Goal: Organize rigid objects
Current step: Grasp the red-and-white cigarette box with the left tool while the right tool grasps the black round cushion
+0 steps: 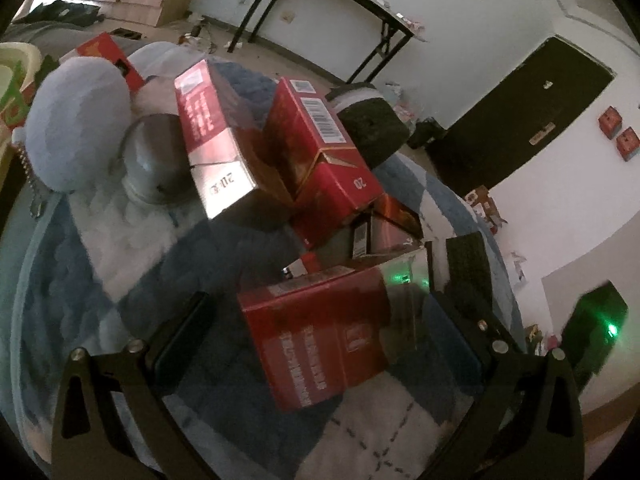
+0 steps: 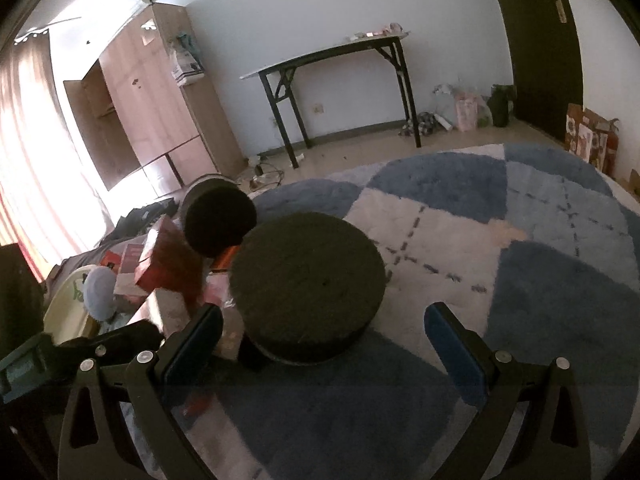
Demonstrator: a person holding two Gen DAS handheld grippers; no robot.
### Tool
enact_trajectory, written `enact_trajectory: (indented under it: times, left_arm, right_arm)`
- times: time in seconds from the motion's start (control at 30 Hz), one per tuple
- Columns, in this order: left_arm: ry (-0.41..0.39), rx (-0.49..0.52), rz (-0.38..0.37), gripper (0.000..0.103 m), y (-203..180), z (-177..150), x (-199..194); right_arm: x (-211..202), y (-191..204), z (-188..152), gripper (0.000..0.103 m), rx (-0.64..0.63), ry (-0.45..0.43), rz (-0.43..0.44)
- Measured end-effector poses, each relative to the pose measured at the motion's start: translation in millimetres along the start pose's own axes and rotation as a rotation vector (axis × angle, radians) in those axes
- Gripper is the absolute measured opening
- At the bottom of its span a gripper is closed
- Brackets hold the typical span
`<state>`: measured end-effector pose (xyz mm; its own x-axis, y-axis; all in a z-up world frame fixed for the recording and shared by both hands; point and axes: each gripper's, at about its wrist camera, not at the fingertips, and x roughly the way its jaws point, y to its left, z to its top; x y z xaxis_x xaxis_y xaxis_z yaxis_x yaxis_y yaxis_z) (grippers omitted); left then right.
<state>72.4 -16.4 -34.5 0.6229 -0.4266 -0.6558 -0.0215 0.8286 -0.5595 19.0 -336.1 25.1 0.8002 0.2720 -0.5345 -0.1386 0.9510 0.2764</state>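
Note:
In the left wrist view, a red and silver carton [image 1: 316, 332] lies on the blue and white rug [image 1: 80, 280], between the wide-apart fingers of my left gripper [image 1: 328, 280], which is open. Behind it are several more red cartons, two of them [image 1: 212, 136] [image 1: 320, 148] leaning together, and a dark cylinder [image 1: 368, 120]. My right gripper [image 2: 324, 312] is open around a large dark round disc [image 2: 308, 284] on the rug, and its right finger [image 2: 452, 344] stands clear of the disc. A second dark cylinder [image 2: 220, 220] rests behind, beside a red carton [image 2: 168, 264].
A blue plush ball [image 1: 76, 124] and a grey dome [image 1: 156, 160] lie left of the cartons. A cream basin [image 2: 68, 312] sits at the far left. Beyond the rug are a black-legged table [image 2: 340, 60], a wooden wardrobe [image 2: 152, 92] and a dark door [image 2: 536, 40].

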Motion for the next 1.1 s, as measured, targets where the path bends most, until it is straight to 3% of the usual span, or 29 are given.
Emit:
enact_trajectory:
  times: [0.03,0.07,0.1,0.13,0.2,0.33,0.37,0.4,0.43,0.47,0.57,0.67,0.8,0.93,1.1]
  left_arm:
    - [-0.002,-0.003,-0.014,0.100,2.8,1.5,-1.6]
    - [-0.006,-0.008,-0.024,0.085,5.2,2.4,-3.7]
    - [-0.007,-0.007,-0.030,0.068,7.6,3.6,-6.0]
    - [-0.011,-0.012,-0.051,0.066,10.1,5.1,-8.1]
    - [-0.010,-0.022,-0.078,0.058,14.1,7.4,-10.7]
    - [-0.001,-0.011,-0.103,0.055,15.0,9.3,-16.6]
    - [0.015,0.001,-0.109,0.056,12.6,9.5,-16.2]
    - [0.020,-0.001,-0.110,0.066,10.7,9.2,-15.2]
    - [0.018,-0.017,-0.099,0.079,10.8,8.8,-14.5]
    - [0.013,-0.035,-0.082,0.103,11.6,9.1,-13.2]
    - [0.010,-0.086,0.014,0.103,11.8,8.0,-4.3]
    - [-0.003,-0.023,0.063,0.103,-0.1,4.3,-1.4]
    - [0.004,-0.017,0.088,0.103,-7.2,2.5,0.7]
    - [-0.014,-0.085,0.094,0.103,-6.7,1.1,0.5]
    - [0.045,-0.023,0.097,0.103,-21.6,-3.5,9.3]
  right_arm:
    - [4.1,-1.2,1.5,0.097,0.009,0.002,0.007]
    - [5.0,-0.6,3.0,0.091,0.016,0.003,0.020]
    - [7.4,-1.6,4.2,0.077,0.020,0.005,0.027]
    - [9.8,-2.2,5.9,0.069,0.020,0.001,0.040]
    - [8.0,-3.1,5.0,0.068,0.020,-0.009,0.055]
    - [1.6,-8.1,0.8,0.068,0.032,-0.037,0.079]
    - [0.9,-10.1,0.1,0.068,0.038,-0.042,0.082]
    - [0.9,-12.8,-0.2,0.068,0.047,-0.047,0.088]
    - [1.4,-15.7,-1.2,0.068,0.055,-0.046,0.091]
    - [1.3,-16.5,-2.2,0.068,0.060,-0.044,0.092]
    - [3.5,-18.2,-4.2,0.068,0.071,-0.033,0.095]
    - [2.3,-16.3,-4.6,0.068,0.069,-0.031,0.096]
    - [2.6,-16.6,-4.1,0.068,0.076,-0.033,0.098]
    - [4.0,-20.4,-3.6,0.068,0.097,-0.032,0.108]
    - [4.6,-21.2,-4.4,0.068,0.097,-0.031,0.106]
